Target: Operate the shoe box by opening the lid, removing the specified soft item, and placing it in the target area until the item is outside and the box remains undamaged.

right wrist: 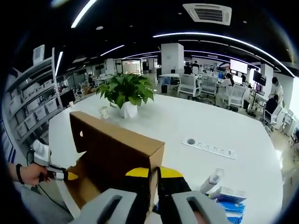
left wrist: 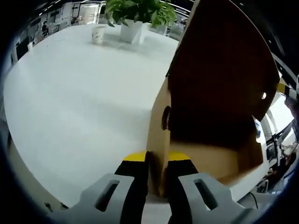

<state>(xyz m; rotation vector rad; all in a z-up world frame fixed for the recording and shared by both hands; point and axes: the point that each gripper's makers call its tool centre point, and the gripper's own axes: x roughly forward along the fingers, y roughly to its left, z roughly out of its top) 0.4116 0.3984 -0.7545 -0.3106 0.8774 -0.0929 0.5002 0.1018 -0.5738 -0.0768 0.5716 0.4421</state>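
In the left gripper view my left gripper (left wrist: 158, 161) sits at the bottom centre of the frame, its two yellow-tipped jaws clenched on the thin cardboard wall of the shoe box (left wrist: 212, 154), one jaw on either side of the panel. The box fills the right half of that frame, its dark lid (left wrist: 224, 70) standing up and open toward the upper right, with the paler inside floor showing lower right. I cannot make out any soft item inside from here. The box rests on a wide white table (left wrist: 79, 107) that spreads across the left side; a potted plant (left wrist: 138, 14) and a small paper cup (left wrist: 98, 33) stand at the top of the frame, well apart from the box. In the right gripper view my right gripper (right wrist: 154, 175) is at the bottom centre, jaws pinched on the upright cardboard edge of the box. At the lower left of this frame a hand (right wrist: 32, 173) holds the other gripper against the far side of the box. The plant stands at upper centre, a power strip (right wrist: 212, 149) lies at right of centre, and a blue packet (right wrist: 229, 196) with a small bottle (right wrist: 211, 181) just beside it sits lower right.
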